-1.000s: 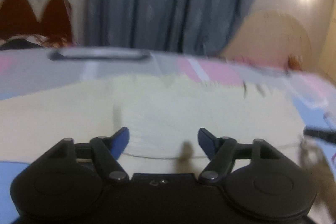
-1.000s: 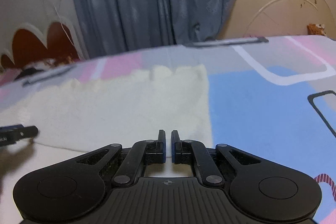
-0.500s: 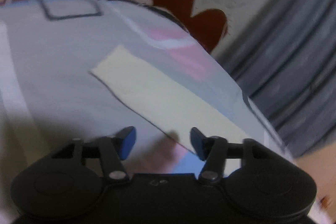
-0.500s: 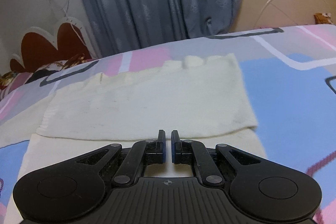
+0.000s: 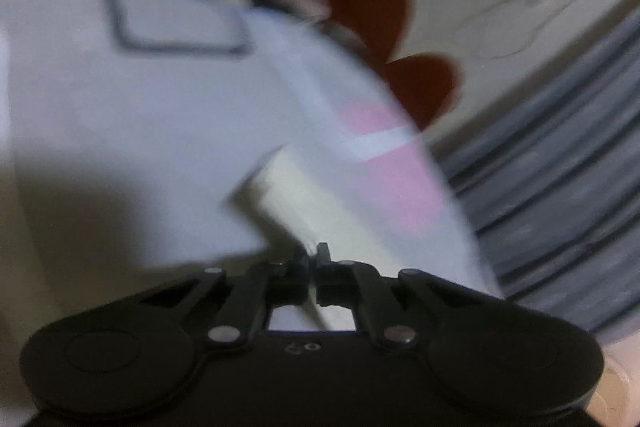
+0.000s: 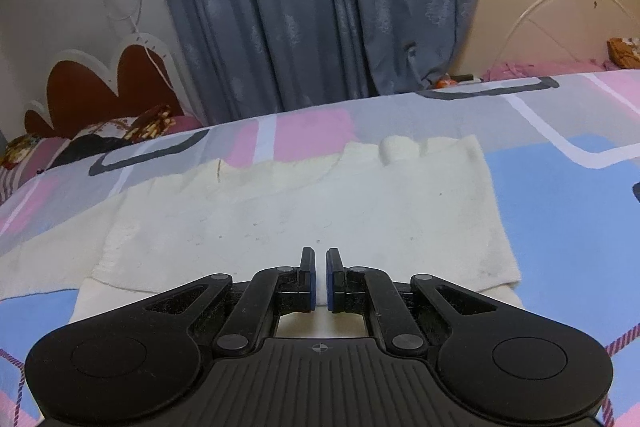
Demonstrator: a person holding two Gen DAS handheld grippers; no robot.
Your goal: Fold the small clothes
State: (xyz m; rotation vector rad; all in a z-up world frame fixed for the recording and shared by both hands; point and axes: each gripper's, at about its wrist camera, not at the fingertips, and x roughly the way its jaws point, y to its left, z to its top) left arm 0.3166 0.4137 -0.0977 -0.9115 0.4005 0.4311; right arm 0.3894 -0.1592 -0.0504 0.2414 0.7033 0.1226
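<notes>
A cream garment (image 6: pixel 304 211) lies spread flat on the bed (image 6: pixel 560 195), over a sheet of pink, blue and grey blocks. In the right wrist view it fills the middle of the bed, one layer folded over another, its near edge running just ahead of and under the right gripper (image 6: pixel 320 267). That gripper's jaws stand together with only a thin slit between the blue pads, and nothing is caught in them; the cloth sits just beyond and beneath the tips. In the left wrist view, which is blurred and tilted, the left gripper (image 5: pixel 314 259) sits at a narrow strip of the same garment (image 5: pixel 304 195) that runs away from the tips toward the bed's far edge. Its jaws have just been closing and now stand together, with a thin edge of the cloth passing between them, so they look clamped on the garment. Behind the bed hang grey curtains (image 6: pixel 320 7), with a red headboard (image 6: pixel 108 83) to the left.
</notes>
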